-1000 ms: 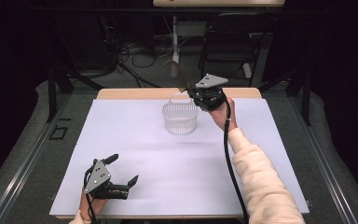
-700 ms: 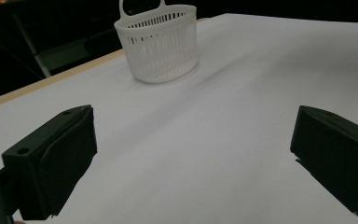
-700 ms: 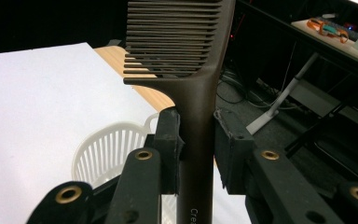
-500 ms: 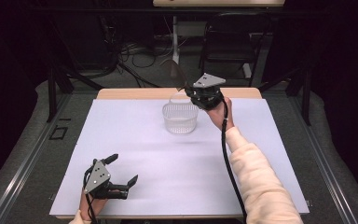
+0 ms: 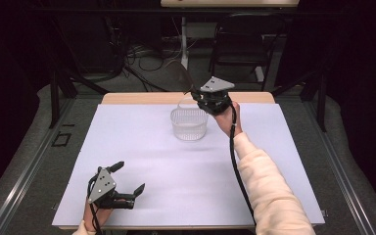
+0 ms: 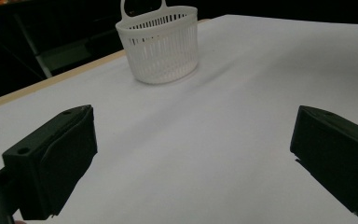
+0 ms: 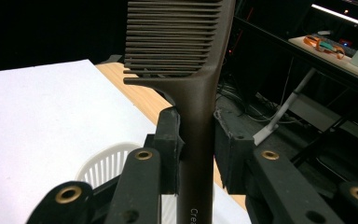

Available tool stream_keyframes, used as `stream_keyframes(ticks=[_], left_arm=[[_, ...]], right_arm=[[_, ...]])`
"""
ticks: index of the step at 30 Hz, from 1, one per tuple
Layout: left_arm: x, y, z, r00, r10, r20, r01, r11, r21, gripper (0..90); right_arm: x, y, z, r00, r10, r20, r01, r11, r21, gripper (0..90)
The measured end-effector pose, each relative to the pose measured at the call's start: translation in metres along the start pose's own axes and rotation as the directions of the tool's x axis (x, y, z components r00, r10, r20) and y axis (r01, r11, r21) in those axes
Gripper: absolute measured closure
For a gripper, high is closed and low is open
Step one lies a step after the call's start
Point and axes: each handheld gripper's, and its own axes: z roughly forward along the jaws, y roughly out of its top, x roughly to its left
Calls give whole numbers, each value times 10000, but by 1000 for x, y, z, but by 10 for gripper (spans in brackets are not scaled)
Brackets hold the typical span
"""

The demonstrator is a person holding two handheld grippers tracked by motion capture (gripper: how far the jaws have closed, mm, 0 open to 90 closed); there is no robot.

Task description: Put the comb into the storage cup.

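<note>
**Comb held over the basket, ready to go in**

Since a second ago our right gripper (image 5: pixel 199 94) has drifted only slightly, staying just above the far right rim of the small white slotted plastic basket (image 5: pixel 189 123); our left gripper (image 5: pixel 127 188) has not moved at all. The basket is our landmark throughout.

The right jaws are clamped on the handle of the dark brown plastic comb (image 7: pixel 186 70), whose toothed end rises up and away from the basket, toward the far side. In the right gripper view the basket rim (image 7: pixel 103 164) shows directly below the jaws. The left jaws stand wide apart and hold nothing, well short of the basket on the near left part of the white table sheet (image 5: pixel 142 147).

As we judge it, the step in hand is lowering the comb into the basket. To do it well we should bring the handle end over the middle of the basket's opening, clear of its upright loop handle (image 6: pixel 142 8), tip the comb nearer to vertical, and loosen the jaws only once the handle is inside the wall, since so light a basket may slide or tip if nudged.

Just beyond the basket lies the table's wooden far edge (image 5: pixel 142 98); open sheet lies on every other side.
</note>
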Motion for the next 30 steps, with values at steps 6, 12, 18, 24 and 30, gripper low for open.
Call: stream_keyframes(ticks=[6,12,18,24,30], left_arm=[[0,0,0,10000,9,7,-9,10000,-5,4],[0,0,0,10000,-19,3,19,10000,-19,4],[0,0,0,10000,-7,4,7,10000,-27,4],[0,0,0,10000,-6,1,6,10000,-17,4],[0,0,0,10000,-1,-14,1,10000,-30,5]], right_arm=[[2,-2,6,9999,70,-110,-70,10000,-4,727],[4,-5,11,9996,214,-175,-216,9997,-85,727],[5,-7,15,9992,345,-207,-349,9993,-167,727],[6,-10,19,9989,397,-262,-402,9991,-167,727],[6,-13,22,9979,565,-306,-570,9982,-170,727]])
